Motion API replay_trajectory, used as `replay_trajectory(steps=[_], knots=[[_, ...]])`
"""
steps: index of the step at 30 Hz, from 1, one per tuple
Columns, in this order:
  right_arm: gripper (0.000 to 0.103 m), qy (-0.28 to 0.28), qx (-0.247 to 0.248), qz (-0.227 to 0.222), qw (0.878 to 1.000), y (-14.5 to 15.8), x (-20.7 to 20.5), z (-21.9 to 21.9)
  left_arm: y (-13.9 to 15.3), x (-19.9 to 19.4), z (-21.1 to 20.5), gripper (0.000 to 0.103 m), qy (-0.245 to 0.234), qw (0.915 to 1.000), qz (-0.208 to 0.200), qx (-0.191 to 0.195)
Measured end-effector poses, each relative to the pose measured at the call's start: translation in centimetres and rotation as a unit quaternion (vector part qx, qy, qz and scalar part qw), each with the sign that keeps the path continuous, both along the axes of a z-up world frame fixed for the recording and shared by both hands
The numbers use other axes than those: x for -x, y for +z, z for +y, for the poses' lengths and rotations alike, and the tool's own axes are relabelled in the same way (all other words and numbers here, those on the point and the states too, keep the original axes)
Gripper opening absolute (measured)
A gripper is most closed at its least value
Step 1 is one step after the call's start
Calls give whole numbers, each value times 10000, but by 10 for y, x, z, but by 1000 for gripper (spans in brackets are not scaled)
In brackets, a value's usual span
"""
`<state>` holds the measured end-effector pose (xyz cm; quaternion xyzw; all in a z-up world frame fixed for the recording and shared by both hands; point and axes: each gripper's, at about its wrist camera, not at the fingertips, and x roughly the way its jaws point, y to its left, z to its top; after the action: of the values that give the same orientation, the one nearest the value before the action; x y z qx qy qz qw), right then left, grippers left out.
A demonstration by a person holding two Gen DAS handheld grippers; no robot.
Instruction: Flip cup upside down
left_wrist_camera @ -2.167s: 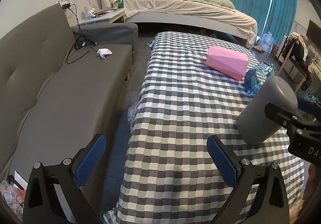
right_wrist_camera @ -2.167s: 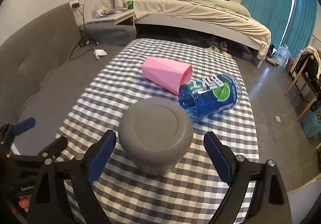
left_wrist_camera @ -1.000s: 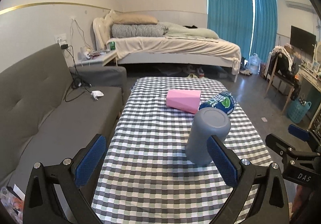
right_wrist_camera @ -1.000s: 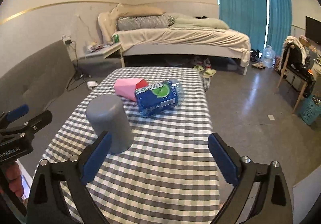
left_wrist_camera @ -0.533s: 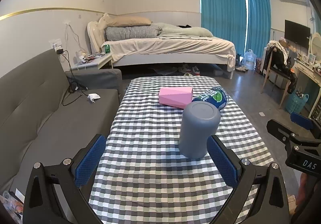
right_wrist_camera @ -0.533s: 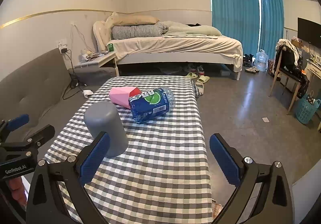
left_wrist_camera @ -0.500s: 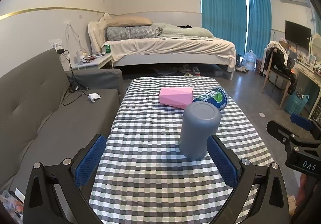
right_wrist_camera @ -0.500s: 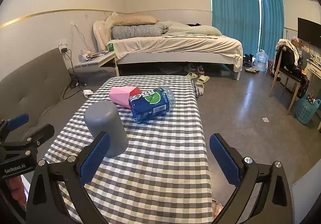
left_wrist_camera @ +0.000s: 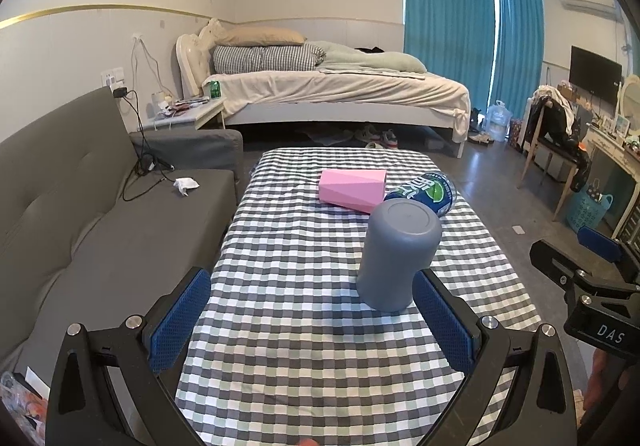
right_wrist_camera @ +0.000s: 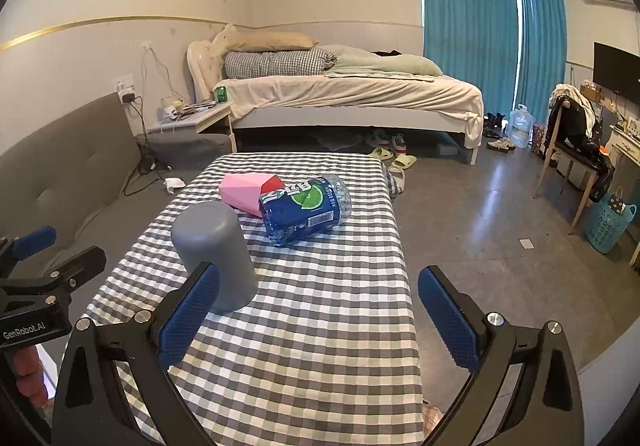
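A grey cup (left_wrist_camera: 396, 254) stands upside down, base up, on the checkered tablecloth (left_wrist_camera: 304, 286); it also shows in the right wrist view (right_wrist_camera: 216, 252). My left gripper (left_wrist_camera: 312, 322) is open and empty, held back near the table's front edge, with the cup just ahead of its right finger. My right gripper (right_wrist_camera: 318, 314) is open and empty, with the cup ahead of its left finger. Each gripper shows at the edge of the other's view.
A pink faceted cup (left_wrist_camera: 352, 190) lies on its side behind the grey cup, next to a blue plastic bottle (right_wrist_camera: 306, 208) lying on its side. A grey sofa (left_wrist_camera: 80, 214) is on the left, a bed (left_wrist_camera: 332, 94) behind, a chair (right_wrist_camera: 572, 150) on the right.
Both grippers have drawn back and risen from the grey cup, which stays upside down on the cloth. Since half a second ago there is only a slight shift of view.
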<state>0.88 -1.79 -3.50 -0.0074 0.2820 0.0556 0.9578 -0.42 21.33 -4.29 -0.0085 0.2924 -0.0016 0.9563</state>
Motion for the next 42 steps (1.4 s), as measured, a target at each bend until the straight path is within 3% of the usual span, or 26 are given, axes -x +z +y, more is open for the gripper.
replay_trajectory(steps=[42], knots=[[100,5,41,80,10000,-6,-3,3,-1,-1,4,103,4,10000,-19,-63]])
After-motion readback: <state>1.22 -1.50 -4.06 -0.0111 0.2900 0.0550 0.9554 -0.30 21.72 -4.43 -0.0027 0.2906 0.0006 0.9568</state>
